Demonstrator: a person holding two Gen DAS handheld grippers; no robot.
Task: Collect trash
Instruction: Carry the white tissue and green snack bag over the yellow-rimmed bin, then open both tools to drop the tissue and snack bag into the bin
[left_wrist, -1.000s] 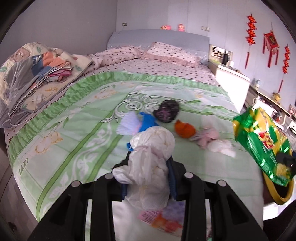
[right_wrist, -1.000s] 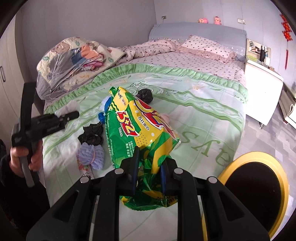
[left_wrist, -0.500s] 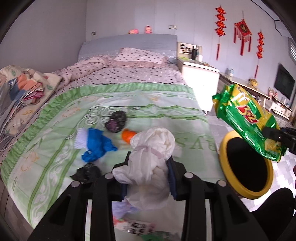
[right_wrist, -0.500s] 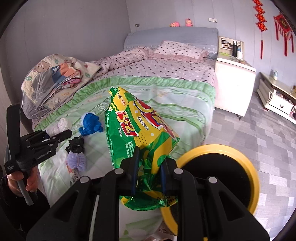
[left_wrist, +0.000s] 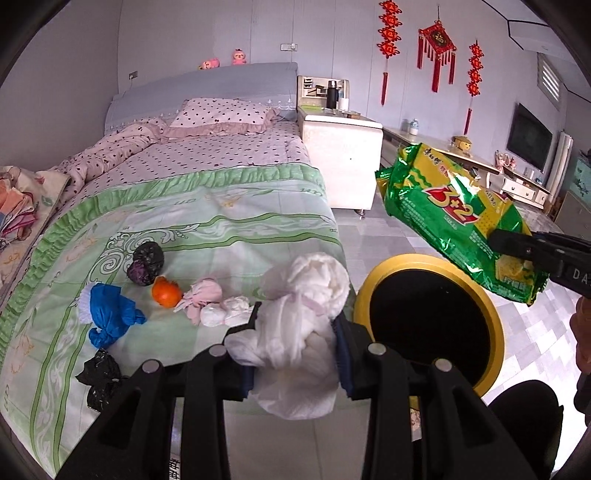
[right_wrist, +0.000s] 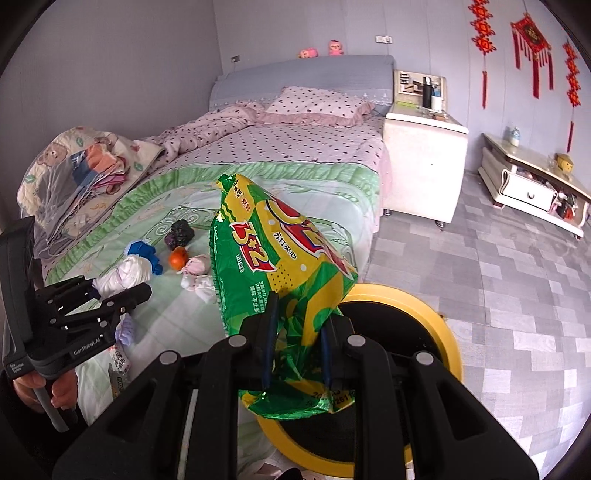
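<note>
both hands have swung away from the bed toward the bin since a second ago; the yellow-rimmed bin (left_wrist: 424, 266), then barely showing at the edge, now lies open beside the bed's foot.

left of the bin, small knotted bundles of trash still lie on the green bedspread (left_wrist: 221, 221): a black one (left_wrist: 99, 376), a blue one (left_wrist: 110, 314), a dark purple one (left_wrist: 146, 258), an orange one (left_wrist: 166, 291), a pink one (left_wrist: 201, 299).

the left tongs (left_wrist: 295, 347) are clamped on a white crumpled bag (left_wrist: 303, 314), which hangs just left of the bin's rim, over the bed's edge. the right tongs (right_wrist: 297, 343) are pinched tight on a green and yellow snack bag (right_wrist: 273, 258), its long side slanting up and away from them, its low end over the bin's mouth. so the right hand looks nearer to a drop; the left, i'd guess, still has to carry rightward over the rim.

the left camera shows the whole dark mouth of the bin; the right camera's view of it is half hidden by the snack bag, but it shows the person's hand (right_wrist: 48, 391) on the left tongs' handle.
</note>
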